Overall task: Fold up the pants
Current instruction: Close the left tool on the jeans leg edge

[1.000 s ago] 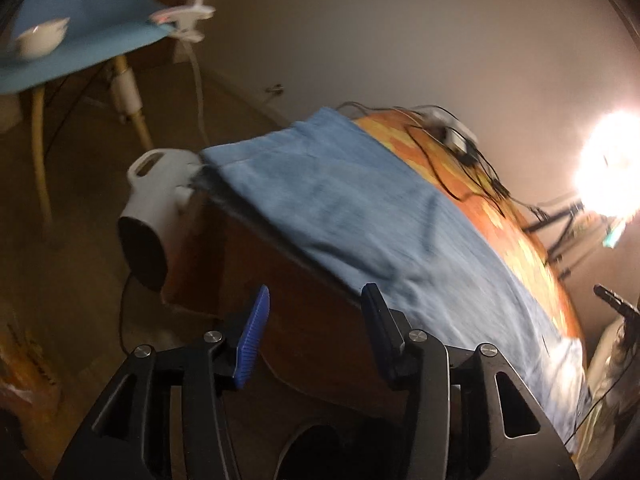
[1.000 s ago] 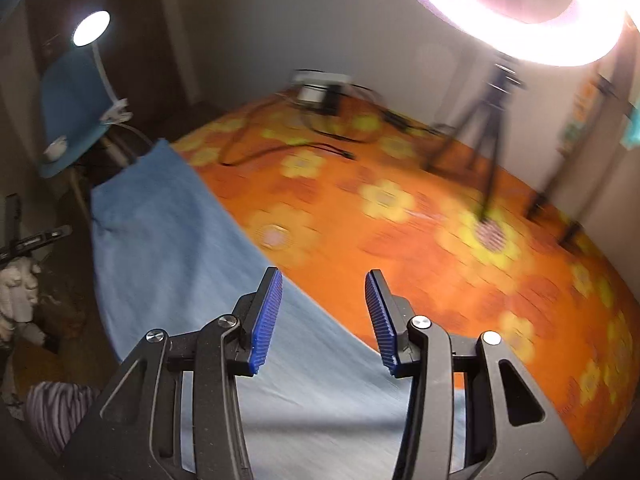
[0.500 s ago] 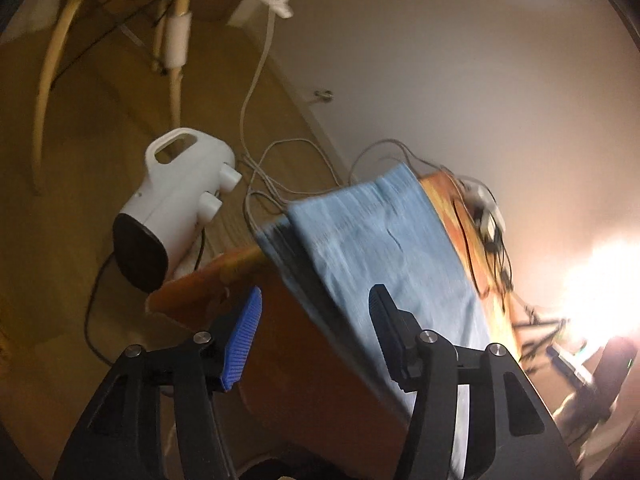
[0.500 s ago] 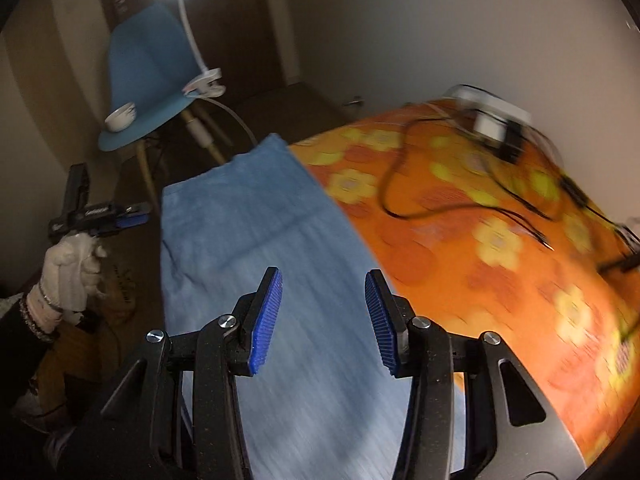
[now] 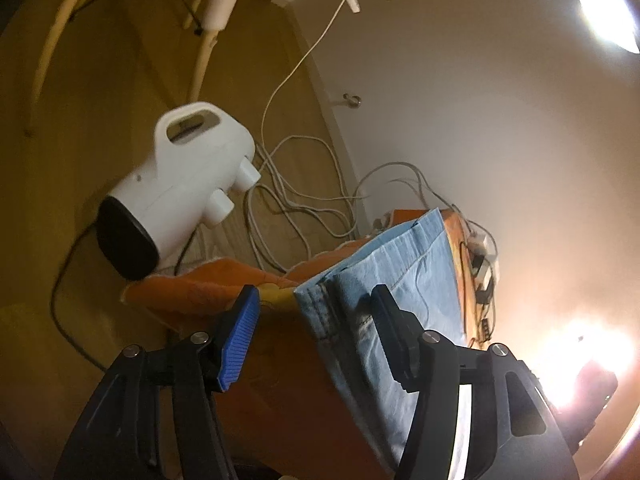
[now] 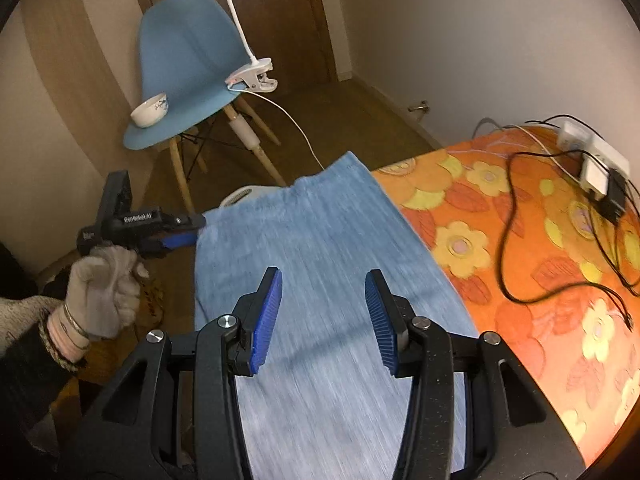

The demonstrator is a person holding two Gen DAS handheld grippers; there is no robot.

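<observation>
Gloved hand (image 6: 102, 288) levels left gripper (image 5: 308, 332), jaws just widening, empty, at pants (image 6: 320, 264) hem.

My left gripper (image 5: 314, 338) points downward, its jaws apart and just been opening. My right gripper (image 6: 324, 320) also tilts down, jaws parted, gripping nothing. My gloved left hand (image 6: 106, 292) clutches its handle.

left gripper (image 5: 312, 332): black angular frame, ribbed blue pads, silver screw heads at the finger joints
right gripper (image 6: 323, 320): same black frame, ribbed blue pads, silver screws
lettering: white print ran along the left gripper's black body in the right wrist view
hand (image 6: 105, 285): wore a white knit glove
wrist: thin bangles and a braided band
sleeve (image 6: 28, 364): dark fabric
</observation>
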